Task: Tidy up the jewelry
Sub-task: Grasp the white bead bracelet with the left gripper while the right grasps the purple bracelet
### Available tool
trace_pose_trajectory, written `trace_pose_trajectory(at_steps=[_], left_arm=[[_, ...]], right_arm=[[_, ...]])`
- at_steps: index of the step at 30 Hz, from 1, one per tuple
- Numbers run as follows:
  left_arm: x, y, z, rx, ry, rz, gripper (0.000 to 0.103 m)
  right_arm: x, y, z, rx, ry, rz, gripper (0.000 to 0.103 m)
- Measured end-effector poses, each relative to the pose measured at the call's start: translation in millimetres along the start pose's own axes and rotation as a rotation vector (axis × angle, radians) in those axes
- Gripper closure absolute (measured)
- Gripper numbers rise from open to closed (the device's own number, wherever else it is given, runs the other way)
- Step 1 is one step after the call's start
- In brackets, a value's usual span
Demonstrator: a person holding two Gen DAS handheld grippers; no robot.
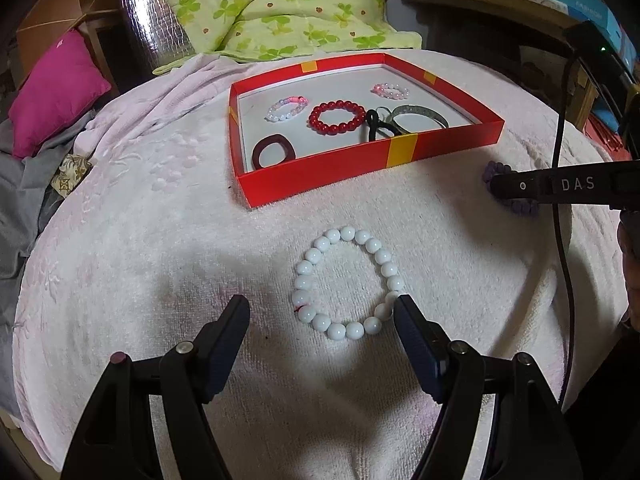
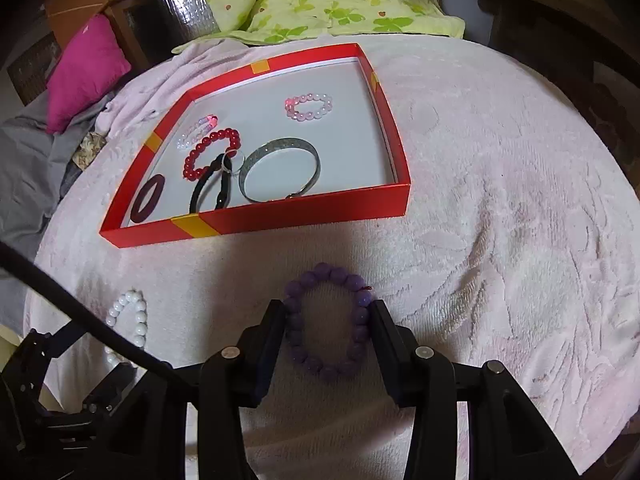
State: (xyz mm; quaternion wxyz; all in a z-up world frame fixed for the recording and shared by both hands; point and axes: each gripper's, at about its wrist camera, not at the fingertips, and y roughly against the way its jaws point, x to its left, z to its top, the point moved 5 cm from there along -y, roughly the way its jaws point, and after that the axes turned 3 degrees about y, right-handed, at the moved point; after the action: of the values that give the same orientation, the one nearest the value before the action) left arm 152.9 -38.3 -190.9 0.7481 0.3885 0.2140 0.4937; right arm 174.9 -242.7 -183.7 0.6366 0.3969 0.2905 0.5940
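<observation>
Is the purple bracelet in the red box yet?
No, it is out. The purple bracelet lies on the white blanket in front of the red box, between the right tongs' open fingers.

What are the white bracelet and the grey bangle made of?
White bracelet: glossy round beads, likely glass, stone or plastic; bright highlights on each. Grey bangle: a rigid band, probably metal; dull silvery sheen with a speckled, textured face.
</observation>
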Motion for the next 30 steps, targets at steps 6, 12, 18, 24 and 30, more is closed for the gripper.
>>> trace_pose_trajectory(at_steps=[6,12,18,24,30], left_arm=[[-2.0,-3.9,-0.9,0.012,-0.005,0.001,0.028],[-1.9,-7.7,-1.3,0.030,0.021,-0.027,0.028],[2.7,-10.2,1.4,0.040,0.081,-0.071,0.027],[2.1,-16.2,8.7,0.034,0.098,-0.085,0.027],[-1.8,-20.3,14.3,0.014,0.084,-0.080,0.027]], right_arm=[[1.0,-0.7,0.1,-0.001,0.010,-0.010,0.057],[1.1,-1.3,0.4,-0.002,0.014,-0.013,0.057],[1.0,-1.4,0.3,-0.002,0.014,-0.013,0.057],[0.6,-1.9,0.5,-0.003,0.008,-0.008,0.057],[0.3,-1.6,-0.1,-0.003,0.006,-0.006,0.056]])
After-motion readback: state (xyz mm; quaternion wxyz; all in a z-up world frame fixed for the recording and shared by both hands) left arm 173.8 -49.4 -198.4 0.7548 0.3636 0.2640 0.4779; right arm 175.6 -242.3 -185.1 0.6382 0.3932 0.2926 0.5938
